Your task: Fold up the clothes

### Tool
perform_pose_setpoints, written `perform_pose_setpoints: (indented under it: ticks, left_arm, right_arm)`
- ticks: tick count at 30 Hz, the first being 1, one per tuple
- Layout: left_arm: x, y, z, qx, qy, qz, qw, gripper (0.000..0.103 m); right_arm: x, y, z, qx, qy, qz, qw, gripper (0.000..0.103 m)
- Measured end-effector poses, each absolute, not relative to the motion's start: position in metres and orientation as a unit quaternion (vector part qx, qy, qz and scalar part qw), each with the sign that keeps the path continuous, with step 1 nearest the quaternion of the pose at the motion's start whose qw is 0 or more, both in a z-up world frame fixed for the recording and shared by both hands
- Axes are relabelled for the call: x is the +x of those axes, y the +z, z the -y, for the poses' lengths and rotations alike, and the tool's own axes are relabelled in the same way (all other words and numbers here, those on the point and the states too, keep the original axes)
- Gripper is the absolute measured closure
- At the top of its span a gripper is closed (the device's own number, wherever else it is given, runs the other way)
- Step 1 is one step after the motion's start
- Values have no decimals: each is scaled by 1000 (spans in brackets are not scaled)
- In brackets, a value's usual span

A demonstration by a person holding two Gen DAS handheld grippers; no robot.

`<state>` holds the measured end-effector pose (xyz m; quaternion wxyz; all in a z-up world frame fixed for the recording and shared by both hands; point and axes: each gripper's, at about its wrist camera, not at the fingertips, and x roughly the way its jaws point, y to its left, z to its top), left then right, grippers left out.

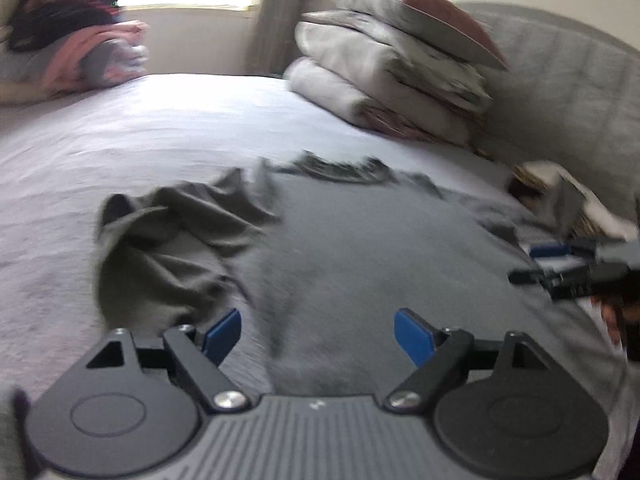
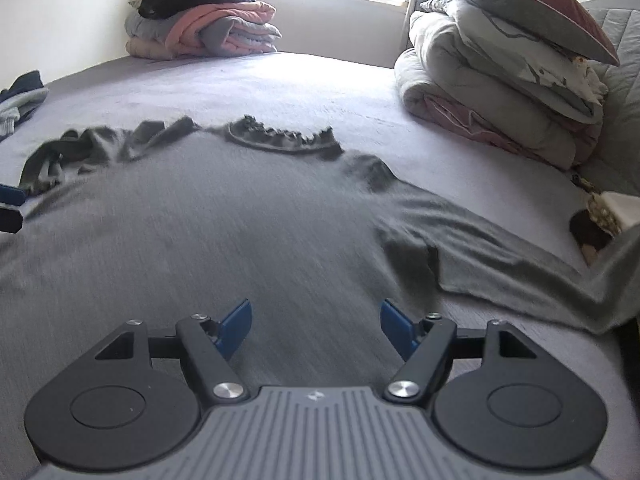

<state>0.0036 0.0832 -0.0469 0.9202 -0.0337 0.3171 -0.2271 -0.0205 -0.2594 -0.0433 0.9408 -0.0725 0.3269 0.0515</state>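
Observation:
A grey long-sleeved top point(image 2: 224, 220) with a ruffled collar point(image 2: 280, 138) lies spread flat on the bed, collar at the far end. One sleeve point(image 1: 172, 240) is bunched up at its left. The other sleeve point(image 2: 500, 256) stretches out to the right, toward the bed's edge. My left gripper point(image 1: 318, 332) hovers open over the left part of the top's body point(image 1: 360, 248), nothing between its blue pads. My right gripper point(image 2: 316, 326) is open over the lower middle of the top, also empty. It also shows at the right edge of the left wrist view, where my right gripper point(image 1: 560, 264) is blurred.
The lavender bed sheet point(image 2: 280, 80) lies under everything. A pile of folded blankets and clothes point(image 2: 200, 28) sits at the far left corner. Stacked duvets and a pillow point(image 2: 500, 80) lean on the grey headboard point(image 1: 560, 100). More small clothes point(image 2: 20, 100) lie at the left edge.

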Motion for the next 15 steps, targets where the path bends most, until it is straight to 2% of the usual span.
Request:
perform_pose_setpoints:
  ticks: [15]
  left_arm:
    - [47,-45,-120,-53,-32,-343,937,19]
  right_arm:
    - [33,-24,189,-32,91,-307,947,29]
